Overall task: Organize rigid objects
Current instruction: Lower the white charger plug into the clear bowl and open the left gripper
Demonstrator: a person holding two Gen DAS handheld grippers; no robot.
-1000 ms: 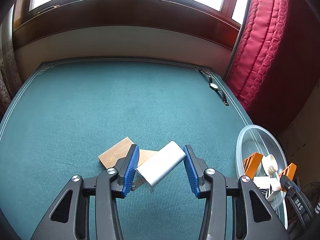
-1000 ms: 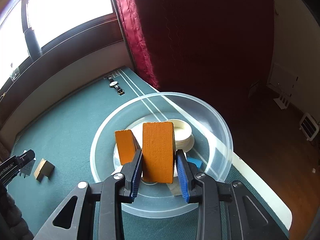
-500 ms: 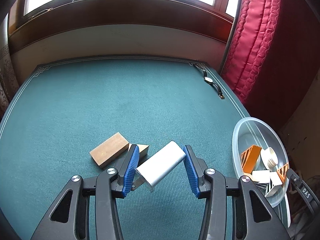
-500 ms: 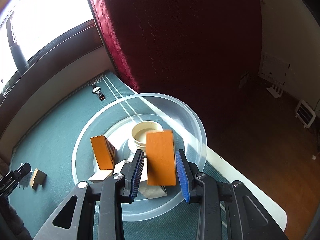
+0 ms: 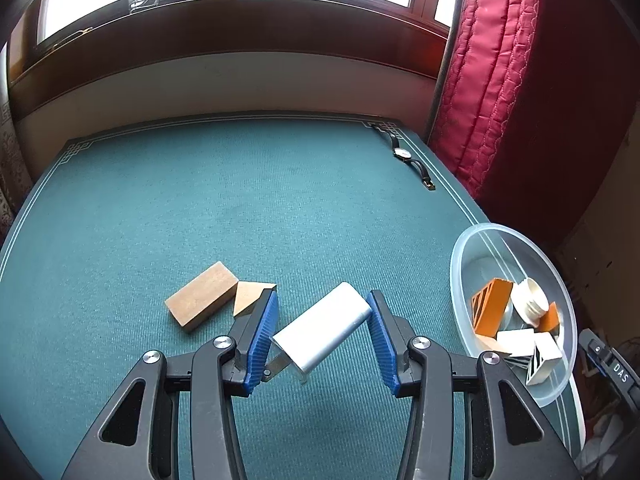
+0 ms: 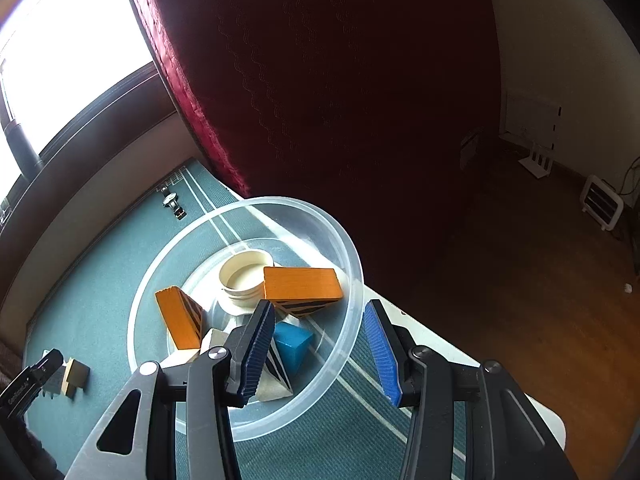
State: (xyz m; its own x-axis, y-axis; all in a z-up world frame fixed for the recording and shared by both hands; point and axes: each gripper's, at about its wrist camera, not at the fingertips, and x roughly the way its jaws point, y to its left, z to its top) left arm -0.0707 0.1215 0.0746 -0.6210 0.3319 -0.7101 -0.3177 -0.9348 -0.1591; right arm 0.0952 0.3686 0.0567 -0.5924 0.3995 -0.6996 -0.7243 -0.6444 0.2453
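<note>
The orange block [image 6: 303, 285] we pinched a second ago now lies in the clear bowl [image 6: 352, 300], leaning on the white cup [image 6: 245, 276]. Our right gripper [image 6: 320, 354] is empty, its fingers opening above the rim. Our left gripper [image 5: 320, 340] holds the silver box [image 5: 322, 330] crosswise between its fingers above the tabletop [image 5: 200, 200], beside two wooden blocks [image 5: 200, 296].

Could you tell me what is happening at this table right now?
A person is sorting blocks into a clear bowl. The right gripper is opening above it, nothing between its fingers; an orange block lies inside. The left gripper holds a silver box above the green table, where two wooden blocks wait.
</note>
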